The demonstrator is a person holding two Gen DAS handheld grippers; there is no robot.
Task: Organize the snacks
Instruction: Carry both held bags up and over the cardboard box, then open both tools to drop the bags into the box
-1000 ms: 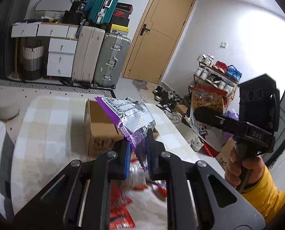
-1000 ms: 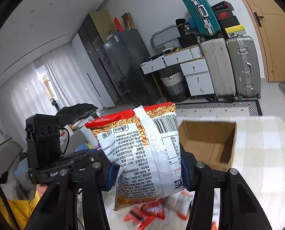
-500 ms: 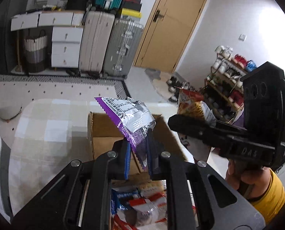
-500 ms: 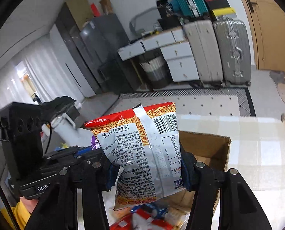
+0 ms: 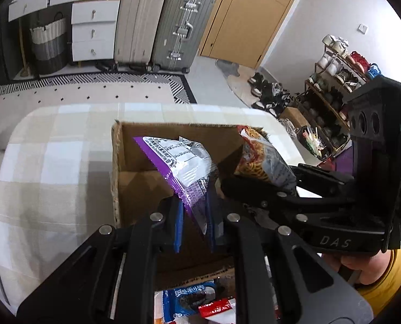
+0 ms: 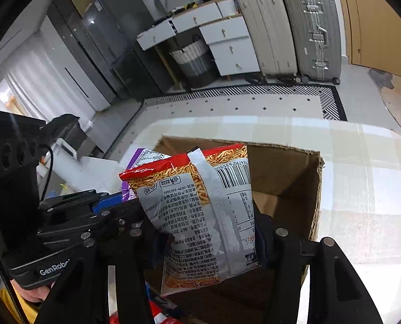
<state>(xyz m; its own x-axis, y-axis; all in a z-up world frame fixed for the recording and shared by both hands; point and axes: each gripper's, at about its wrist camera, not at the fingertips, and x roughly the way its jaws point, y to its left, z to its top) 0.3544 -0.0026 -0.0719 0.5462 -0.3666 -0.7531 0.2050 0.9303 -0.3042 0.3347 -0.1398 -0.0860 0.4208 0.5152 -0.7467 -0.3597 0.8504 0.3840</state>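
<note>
The left tongs pinch a corner of a crinkly purple-and-silver foil packet, held over the open brown cardboard box on the checked cloth table. The right tongs, marked "DAS", clamp the sides of a puffy red-topped snack bag, barcode and fine print showing, over the same box.

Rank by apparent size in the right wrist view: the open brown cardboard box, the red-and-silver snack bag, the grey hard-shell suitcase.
1. Open brown cardboard box, largest.
2. Red-and-silver snack bag, clamped in the right gripper close to the camera, which enlarges it.
3. Grey hard-shell suitcase, far off, so probably bigger than it looks.
</note>
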